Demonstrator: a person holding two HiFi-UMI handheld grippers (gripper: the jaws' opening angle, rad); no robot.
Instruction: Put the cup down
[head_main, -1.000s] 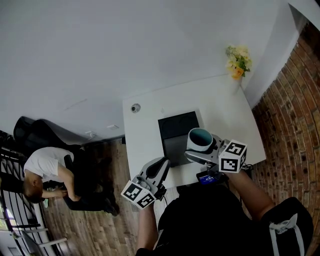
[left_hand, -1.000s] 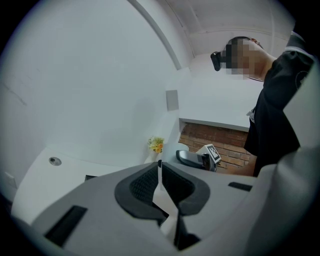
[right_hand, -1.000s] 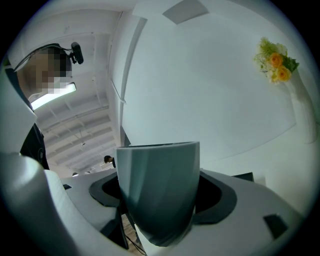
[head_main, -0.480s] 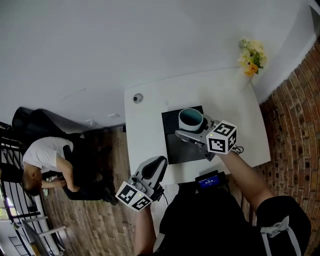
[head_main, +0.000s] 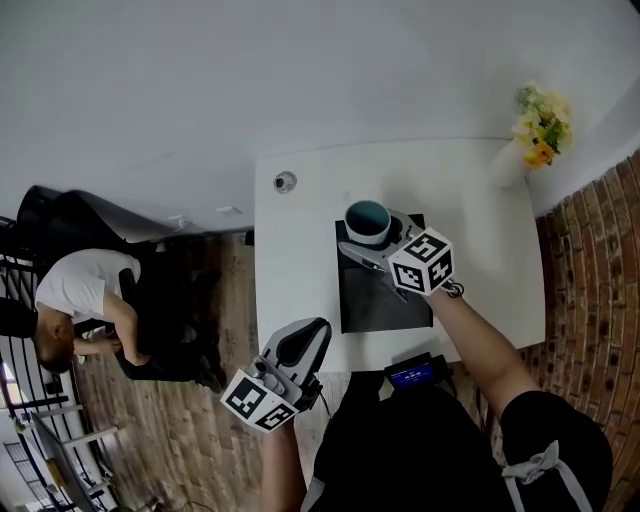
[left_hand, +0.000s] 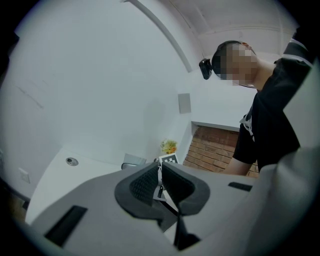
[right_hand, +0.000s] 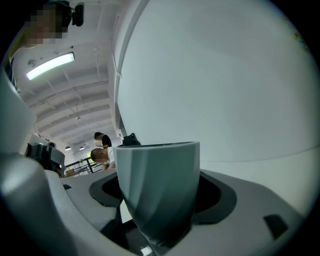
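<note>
Cup: we see a grey-white cup (head_main: 367, 220) with a teal inside, upright and mouth up, at the far left corner of the dark mat (head_main: 385, 300).
Cup contact: we cannot tell from the head view whether its base touches the mat or hangs just over it.
Right hand-held gripper: the right hand-held gripper (head_main: 378, 238) is clenched on the cup. In the right gripper view we see one dark pad on each side of the cup's wall, below the rim.
Right arm: we see the bare forearm reach from the near edge across the mat, with the marker cube near the mat's right side.
Left hand-held gripper: the left hand-held gripper (left_hand: 160, 182) has its jaws drawn together with only a thin slit between the ribbed pads, and we see nothing held there.
Left gripper place: it hangs off the near left corner of the table (head_main: 300, 260), over the wooden floor (head_main: 180, 430) and well apart from the cup.
Table: white, with the mat at its middle.
Far right corner: we see yellow flowers (head_main: 540, 115) in a pale vase.
Far left of table: a small round fitting (head_main: 285, 181) is set into the top.
Near edge: a small device with a blue screen (head_main: 413, 373) sits just near of the mat.
Left of scene: a seated person in a white shirt (head_main: 85, 300) bends forward.
Right of scene: a brick wall (head_main: 600, 280).
</note>
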